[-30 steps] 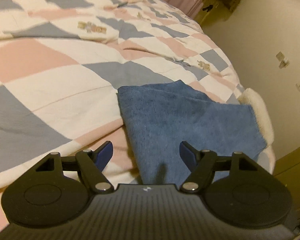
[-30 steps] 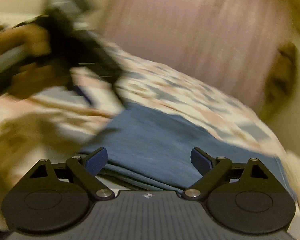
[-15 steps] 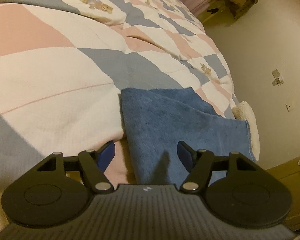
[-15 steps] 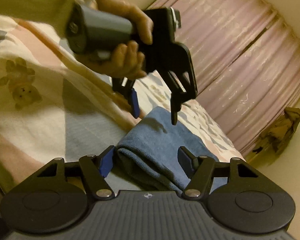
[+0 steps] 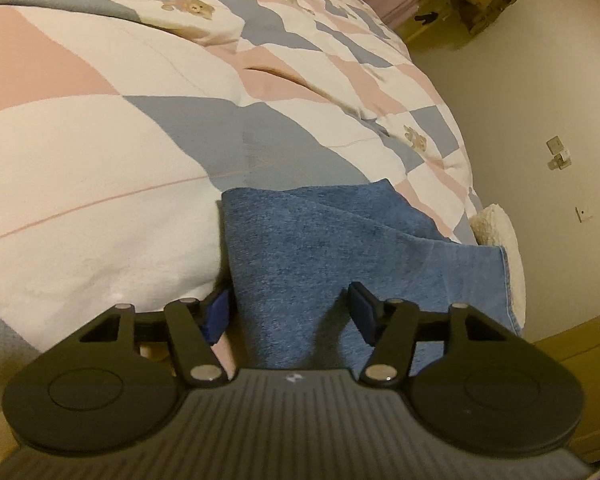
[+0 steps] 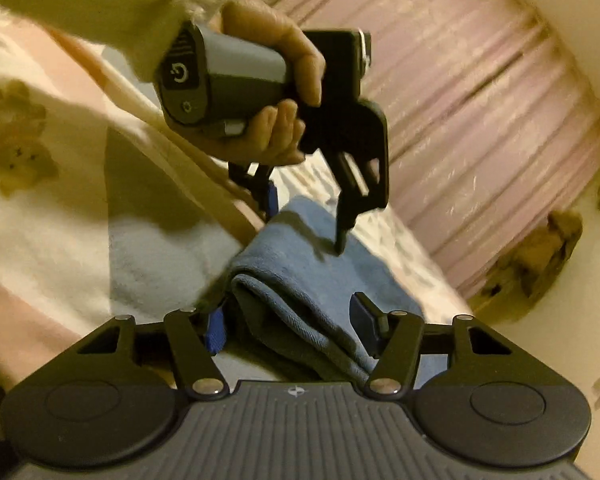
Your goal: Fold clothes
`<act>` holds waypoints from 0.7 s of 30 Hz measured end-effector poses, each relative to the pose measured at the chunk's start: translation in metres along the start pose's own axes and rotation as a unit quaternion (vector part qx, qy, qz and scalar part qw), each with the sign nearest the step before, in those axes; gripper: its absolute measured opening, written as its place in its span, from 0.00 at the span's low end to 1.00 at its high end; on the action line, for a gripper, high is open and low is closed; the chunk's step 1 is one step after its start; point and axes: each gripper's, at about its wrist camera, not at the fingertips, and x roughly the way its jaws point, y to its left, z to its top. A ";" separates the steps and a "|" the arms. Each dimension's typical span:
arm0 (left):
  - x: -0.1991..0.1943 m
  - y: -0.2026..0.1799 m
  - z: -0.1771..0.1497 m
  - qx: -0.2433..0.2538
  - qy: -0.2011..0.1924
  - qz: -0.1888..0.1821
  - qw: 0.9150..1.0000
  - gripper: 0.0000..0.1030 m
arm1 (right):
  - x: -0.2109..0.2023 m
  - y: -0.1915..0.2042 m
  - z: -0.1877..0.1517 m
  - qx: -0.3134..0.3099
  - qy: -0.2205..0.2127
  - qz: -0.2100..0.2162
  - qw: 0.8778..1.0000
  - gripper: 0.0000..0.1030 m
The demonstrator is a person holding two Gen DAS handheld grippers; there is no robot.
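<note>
Spread across the left, a wide bare stretch of checked quilt (image 5: 100, 152) on the bed. At the bed's right edge, a folded blue garment (image 5: 320, 248), its folded edge nearest the right gripper (image 6: 290, 326), its hemmed edge toward the pale floor (image 5: 540, 100). Over the garment's left side, the left gripper (image 5: 288, 308), jaws spread wide and astride that edge, one fingertip (image 6: 340, 240) touching the cloth. At the near end, the right gripper, jaws likewise wide, flanking the stacked layers without clamping. Behind, pink curtain (image 6: 480, 120).
</note>
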 end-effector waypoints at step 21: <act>-0.008 0.000 -0.010 -0.012 -0.036 -0.007 0.999 0.11 | 0.036 -0.029 0.016 0.018 0.011 0.043 0.999 0.22</act>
